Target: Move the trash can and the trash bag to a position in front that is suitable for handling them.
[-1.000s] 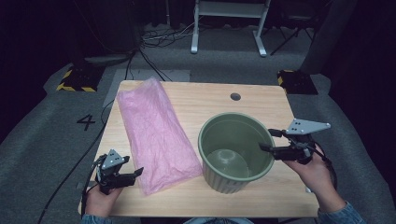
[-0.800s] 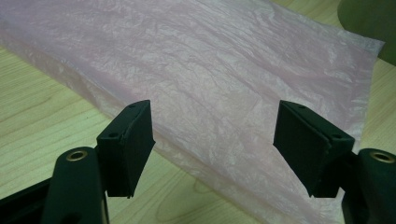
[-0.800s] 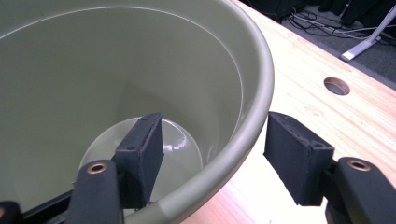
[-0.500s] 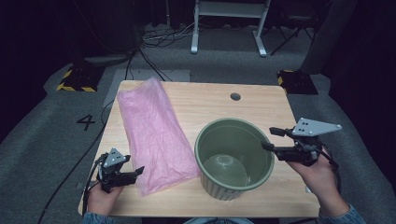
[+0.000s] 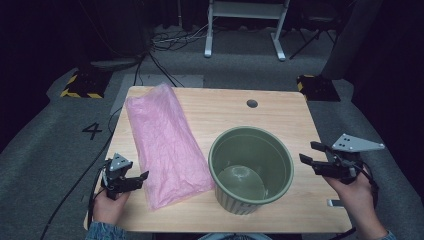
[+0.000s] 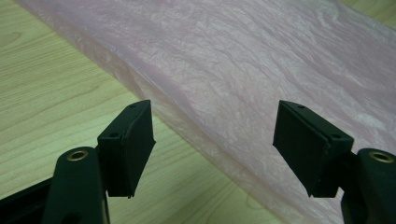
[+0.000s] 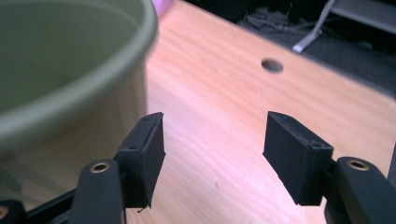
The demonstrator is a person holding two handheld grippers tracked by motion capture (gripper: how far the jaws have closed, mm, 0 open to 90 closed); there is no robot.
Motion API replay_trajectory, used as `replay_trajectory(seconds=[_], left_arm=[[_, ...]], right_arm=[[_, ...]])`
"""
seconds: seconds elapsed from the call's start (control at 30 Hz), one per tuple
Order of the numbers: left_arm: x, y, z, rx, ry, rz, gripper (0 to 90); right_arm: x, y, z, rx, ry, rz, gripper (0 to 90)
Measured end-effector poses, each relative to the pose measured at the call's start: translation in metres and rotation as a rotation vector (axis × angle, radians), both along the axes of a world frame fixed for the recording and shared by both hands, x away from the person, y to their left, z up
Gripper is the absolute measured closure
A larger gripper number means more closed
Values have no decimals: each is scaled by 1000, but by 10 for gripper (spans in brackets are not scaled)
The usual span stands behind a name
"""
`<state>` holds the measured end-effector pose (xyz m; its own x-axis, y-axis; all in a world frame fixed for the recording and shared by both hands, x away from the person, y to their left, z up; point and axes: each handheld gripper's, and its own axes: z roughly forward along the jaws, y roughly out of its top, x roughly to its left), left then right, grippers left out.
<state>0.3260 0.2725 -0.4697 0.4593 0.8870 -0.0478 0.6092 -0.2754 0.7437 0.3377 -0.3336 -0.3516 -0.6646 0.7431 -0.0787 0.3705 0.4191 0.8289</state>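
Step in hand, as judged from the layout: the two claws are lining up on a pink plastic bag [image 5: 167,147] and a green bin [image 5: 251,170], most likely to fit the bag into the bin as a liner. Neither item is being gripped.

The left claw [image 5: 136,181] is standing released, jaws spread, pointing at the near corner of the bag; in the left gripper view the bag's long edge [image 6: 219,140] is running between the two jaws without touching either pad. The right claw [image 5: 308,152] is also released, and is hanging just beside the bin's right rim with a gap showing; in the right gripper view the bin wall [image 7: 74,93] is sitting to the left of the jaws, and bare desk [image 7: 219,140] lies between them.

Location and orientation: the bag is lying flat on the left half of the desk [image 5: 220,107]. Its long axis is running from the far left corner toward the near middle, slightly slanted, and its near end is lying close against the bin's left side. The bin is standing upright on the near right half, mouth up.

The next move is calling for the left claw to advance, close on the bag's near edge and lift it. The film is thin, so a shallow bite may be slipping.
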Motion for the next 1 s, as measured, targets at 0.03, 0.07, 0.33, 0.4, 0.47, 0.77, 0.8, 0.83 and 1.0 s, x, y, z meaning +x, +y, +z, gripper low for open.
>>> replay_trajectory(seconds=[0.03,0.07,0.33,0.4,0.47,0.77,0.8,0.83,1.0], left_arm=[[1,0,0,-4,-3,1,288],[2,0,0,-5,0,2,286],[5,0,-2,3,-1,30,288],[7,2,-3,4,6,58,295],[10,3,-4,4,15,77,296],[38,6,2,30,58,149,299],[43,7,1,43,70,162,299],[49,9,1,52,80,174,299],[74,14,1,63,119,199,297]], right_arm=[[0,-1,-6,-6,6,-5,373],[1,-2,-13,-14,11,-10,368],[-1,-16,-68,-23,100,-89,371],[-2,-21,-84,-2,128,-111,367],[-3,-25,-100,3,152,-134,366],[-2,-27,-148,-31,170,-152,361],[-1,-27,-149,-27,166,-153,359],[-1,-27,-150,-23,161,-153,350],[1,-28,-151,-16,147,-158,321]])
